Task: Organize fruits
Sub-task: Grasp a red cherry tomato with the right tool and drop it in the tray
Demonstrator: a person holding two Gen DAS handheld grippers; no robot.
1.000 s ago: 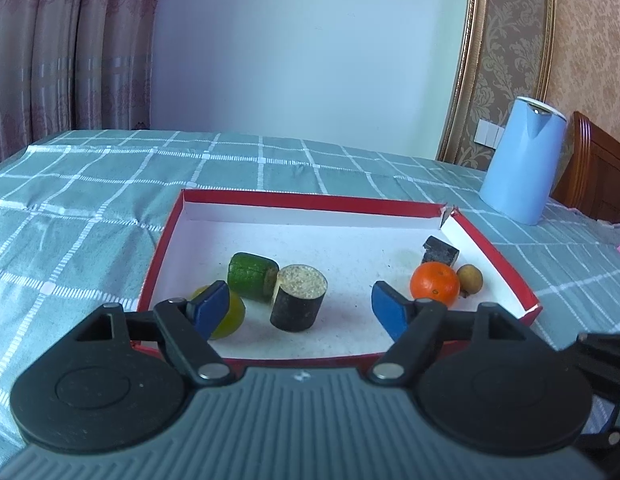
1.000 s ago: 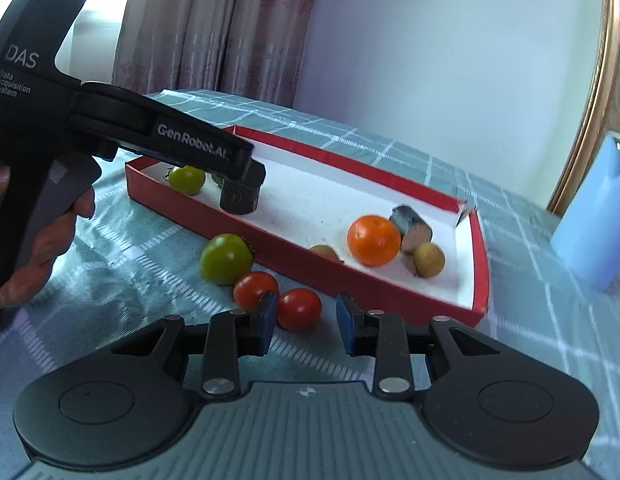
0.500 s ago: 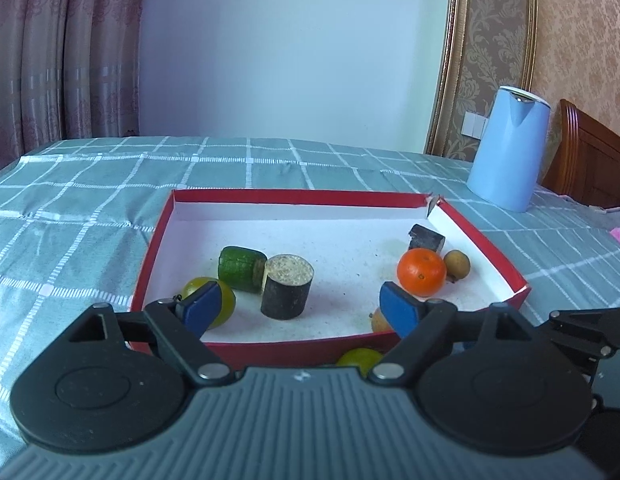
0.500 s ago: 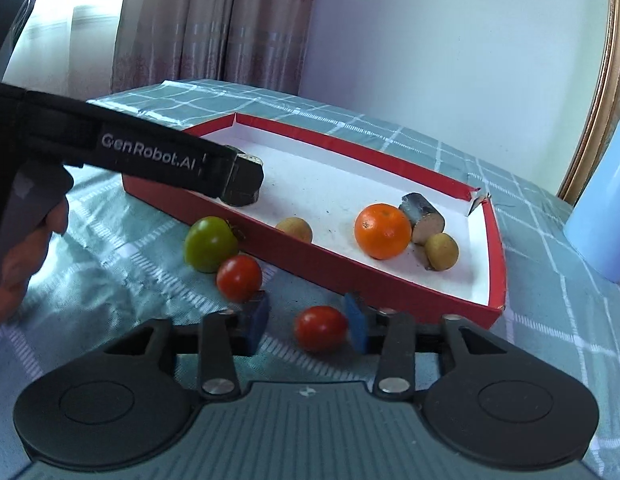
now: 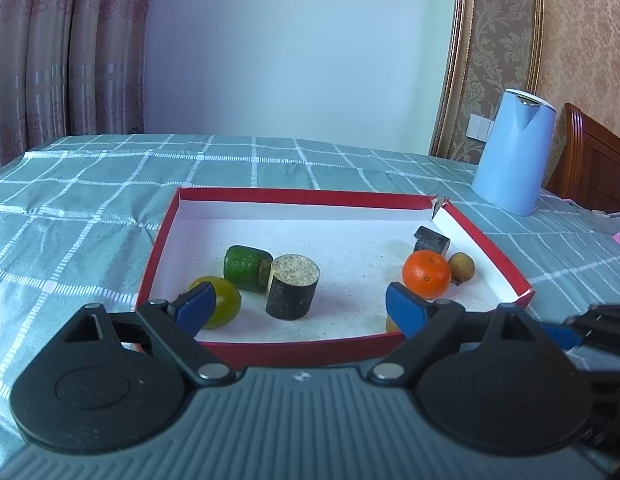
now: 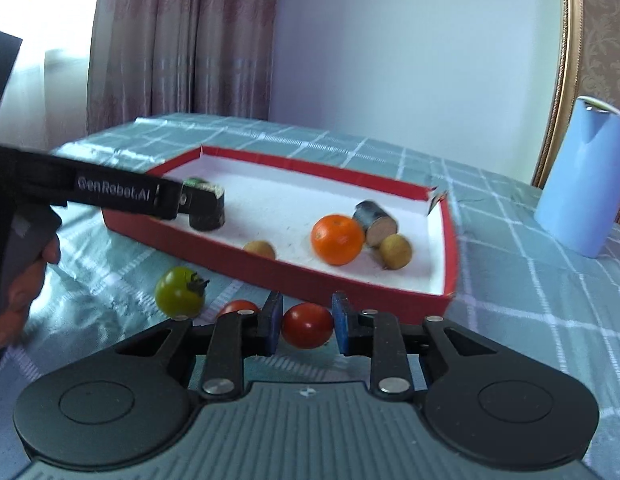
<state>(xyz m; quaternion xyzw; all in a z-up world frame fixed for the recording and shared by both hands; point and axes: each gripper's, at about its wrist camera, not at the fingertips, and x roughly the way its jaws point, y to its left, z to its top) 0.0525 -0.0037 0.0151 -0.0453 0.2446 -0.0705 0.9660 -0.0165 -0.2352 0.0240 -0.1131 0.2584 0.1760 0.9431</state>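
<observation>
Left wrist view: the left gripper (image 5: pixel 297 305) is seen held over the near wall of the red tray (image 5: pixel 158 248), its blue pads wide apart and still opening, with nothing pressed between them. Inside the tray, at the near left, a green tomato (image 5: pixel 222 306) is partly covered by the left pad. Just right of it a dark cylinder (image 5: pixel 292 292) stands upright, and a green cucumber piece (image 5: pixel 246 267) lies on its side behind, touching the cylinder. At the far right of the tray an orange (image 5: pixel 427 279) is seen, with a small brown fruit (image 5: pixel 462 266) just beside it and a dark cut piece (image 5: pixel 432 240) behind. A further small brown fruit is mostly hidden behind the right pad. A blue kettle (image 5: pixel 514 164) stands on the checked tablecloth (image 5: pixel 70 208), far right.

Right wrist view: the right gripper (image 6: pixel 306 326) is clamped on a red tomato (image 6: pixel 307 325), both pads pressed on its sides, just outside the near wall of the tray (image 6: pixel 310 284). A second red tomato (image 6: pixel 238 309) is noted close to the left, partly behind the finger, and a stemmed green tomato (image 6: pixel 180 292) lies further left on the cloth. The left gripper's arm, held by a hand (image 6: pixel 18 300), is seen reaching over the tray's left end.
</observation>
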